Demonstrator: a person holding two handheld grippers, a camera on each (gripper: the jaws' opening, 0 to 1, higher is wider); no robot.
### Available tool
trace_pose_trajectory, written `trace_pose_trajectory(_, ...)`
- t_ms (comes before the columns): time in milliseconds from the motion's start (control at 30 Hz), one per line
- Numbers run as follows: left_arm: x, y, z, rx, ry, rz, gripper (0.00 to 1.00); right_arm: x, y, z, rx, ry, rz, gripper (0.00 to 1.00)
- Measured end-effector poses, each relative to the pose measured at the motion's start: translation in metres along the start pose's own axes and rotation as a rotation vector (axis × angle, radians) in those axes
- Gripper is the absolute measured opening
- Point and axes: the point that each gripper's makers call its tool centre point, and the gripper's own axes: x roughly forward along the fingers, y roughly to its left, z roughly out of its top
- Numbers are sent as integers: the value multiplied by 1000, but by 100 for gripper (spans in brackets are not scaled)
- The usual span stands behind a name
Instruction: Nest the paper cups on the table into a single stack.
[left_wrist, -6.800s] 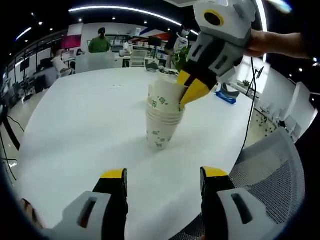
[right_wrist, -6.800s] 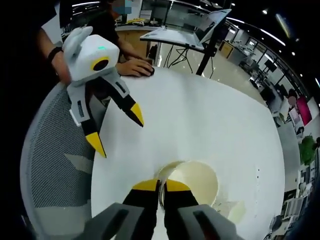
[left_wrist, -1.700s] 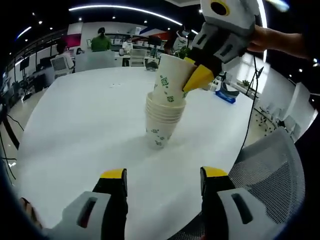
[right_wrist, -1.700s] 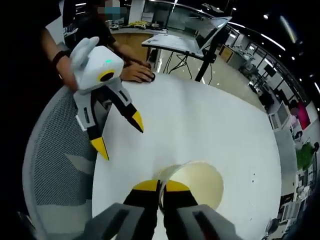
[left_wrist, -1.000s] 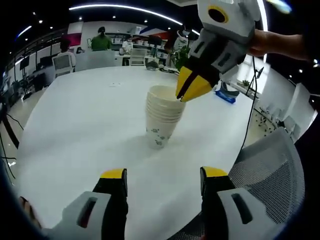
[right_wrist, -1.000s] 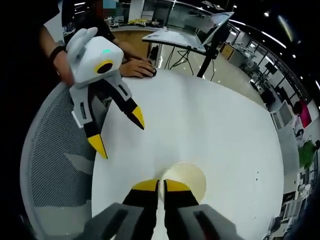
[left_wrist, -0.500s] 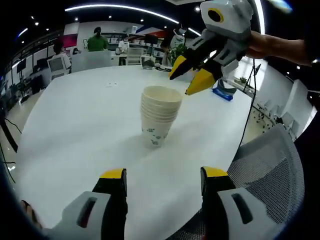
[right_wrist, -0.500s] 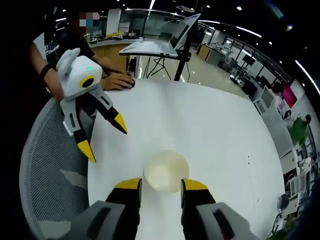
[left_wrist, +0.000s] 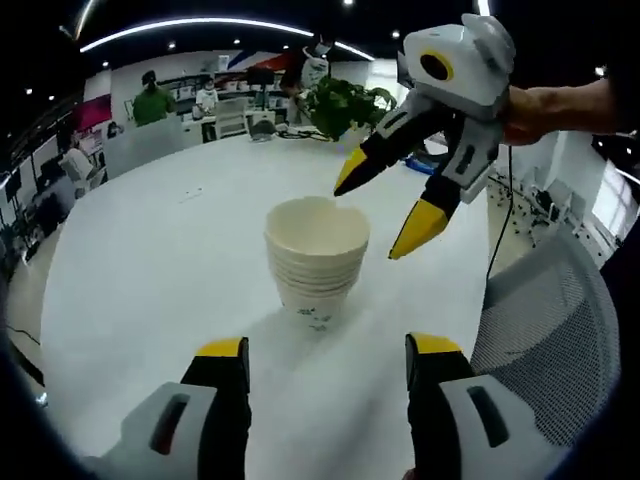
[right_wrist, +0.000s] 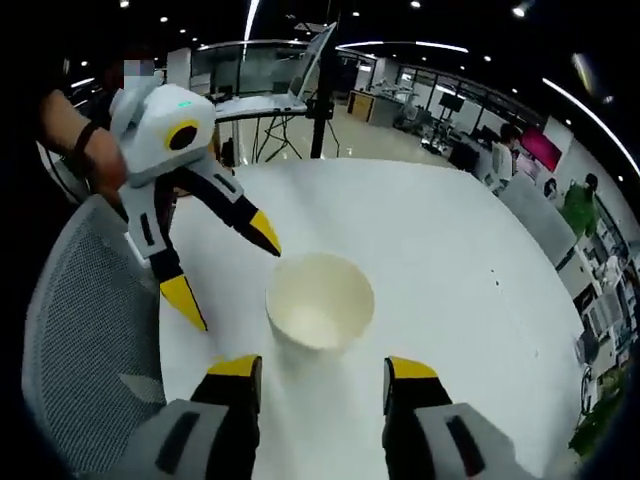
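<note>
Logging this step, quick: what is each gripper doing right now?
Left gripper: open, holding nothing.
Right gripper: open, holding nothing, apart from the cup stack.

The right gripper (left_wrist: 380, 215), which pinches the rim of the top cup a second ago, now hangs with its jaws spread wide, clear of the stack of paper cups (left_wrist: 316, 260) and just beside its rim. That top cup, lifted and tilted shortly before, now sits fully seated, so the stack (right_wrist: 320, 300) stands alone on the white table (left_wrist: 150, 260). The left gripper (right_wrist: 222, 268) now reaches closer to the stack, yellow tips near the rim.
</note>
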Motion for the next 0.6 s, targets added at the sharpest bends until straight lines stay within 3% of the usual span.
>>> trace_pose_trajectory(200, 21, 9, 9, 164, 65, -49, 60, 12, 1, -2, -29, 18, 26, 48)
trace_pose_trajectory(300, 28, 10, 14, 158, 61, -63, 56, 19, 4, -3, -28, 16, 42, 46)
trace_pose_trajectory(433, 37, 2, 22, 213, 62, -87, 43, 26, 8, 4, -61, 4, 68, 30)
trace_pose_trajectory(600, 43, 19, 26, 205, 66, -75, 44, 29, -4, 7, -64, 21, 59, 29)
